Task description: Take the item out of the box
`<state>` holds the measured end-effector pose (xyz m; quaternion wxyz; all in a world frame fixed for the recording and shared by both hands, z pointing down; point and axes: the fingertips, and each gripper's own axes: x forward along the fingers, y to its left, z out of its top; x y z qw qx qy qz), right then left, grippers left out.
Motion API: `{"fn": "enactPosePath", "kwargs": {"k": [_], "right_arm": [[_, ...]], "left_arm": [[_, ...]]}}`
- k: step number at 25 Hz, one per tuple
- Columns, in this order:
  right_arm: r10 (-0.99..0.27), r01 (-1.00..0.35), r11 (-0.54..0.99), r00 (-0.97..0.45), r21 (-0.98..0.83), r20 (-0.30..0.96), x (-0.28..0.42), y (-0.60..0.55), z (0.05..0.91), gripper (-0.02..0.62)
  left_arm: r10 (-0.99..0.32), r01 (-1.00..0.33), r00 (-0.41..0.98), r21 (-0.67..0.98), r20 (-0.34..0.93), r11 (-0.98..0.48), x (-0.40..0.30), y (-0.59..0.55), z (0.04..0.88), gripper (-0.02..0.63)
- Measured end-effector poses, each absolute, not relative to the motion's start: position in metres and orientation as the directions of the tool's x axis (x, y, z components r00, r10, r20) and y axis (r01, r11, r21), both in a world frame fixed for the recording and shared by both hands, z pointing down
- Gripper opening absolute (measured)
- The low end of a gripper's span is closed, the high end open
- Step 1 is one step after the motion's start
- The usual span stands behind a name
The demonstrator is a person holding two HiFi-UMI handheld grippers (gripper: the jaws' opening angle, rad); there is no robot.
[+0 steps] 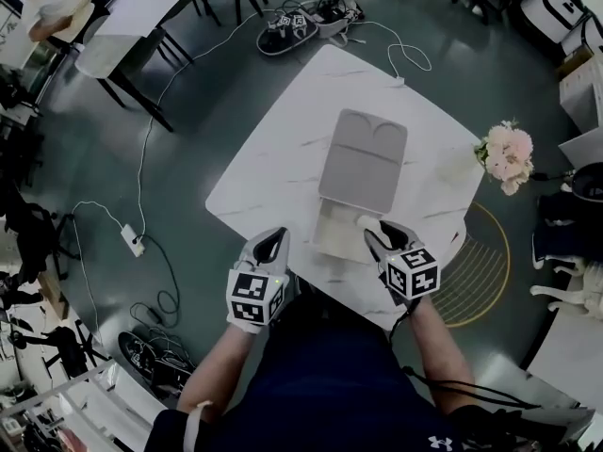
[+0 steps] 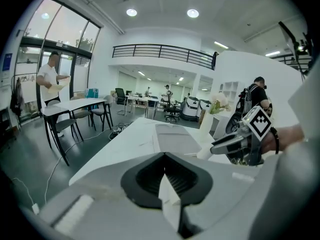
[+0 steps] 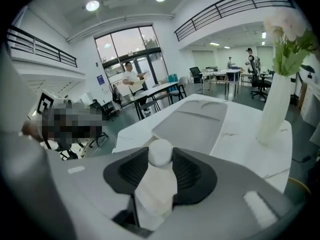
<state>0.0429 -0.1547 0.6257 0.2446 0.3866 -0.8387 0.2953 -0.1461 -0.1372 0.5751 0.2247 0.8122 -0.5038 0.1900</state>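
Note:
A flat grey box lies open on the white table, its lid folded back and its pale tray toward me. My right gripper is over the tray's right edge, shut on a small white item with a rounded top, which stands upright between the pads. From the left gripper view the same item shows at the right gripper's tips. My left gripper hovers at the table's near edge, left of the tray, jaws a narrow gap apart with nothing in them.
A white vase of pink flowers stands at the table's right corner, close beyond the right gripper. Cables and a bag lie on the floor behind the table. Other tables and chairs stand at the far left, with a person beside them.

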Motion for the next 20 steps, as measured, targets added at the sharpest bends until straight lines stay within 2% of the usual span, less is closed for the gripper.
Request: {"fn": "enactPosePath", "kwargs": {"k": [11, 20], "right_arm": [[-0.664, -0.880, 0.362, -0.475, -0.308, 0.578, 0.134, -0.192, 0.602, 0.155], [-0.672, -0.919, 0.249, -0.391, -0.306, 0.629, 0.188, -0.200, 0.634, 0.156]], "left_arm": [[-0.708, -0.881, 0.452, 0.146, 0.542, -0.451, -0.112, -0.152, 0.566, 0.002], [-0.685, -0.872, 0.464, 0.154, 0.562, -0.464, -0.096, -0.167, 0.573, 0.002]]}}
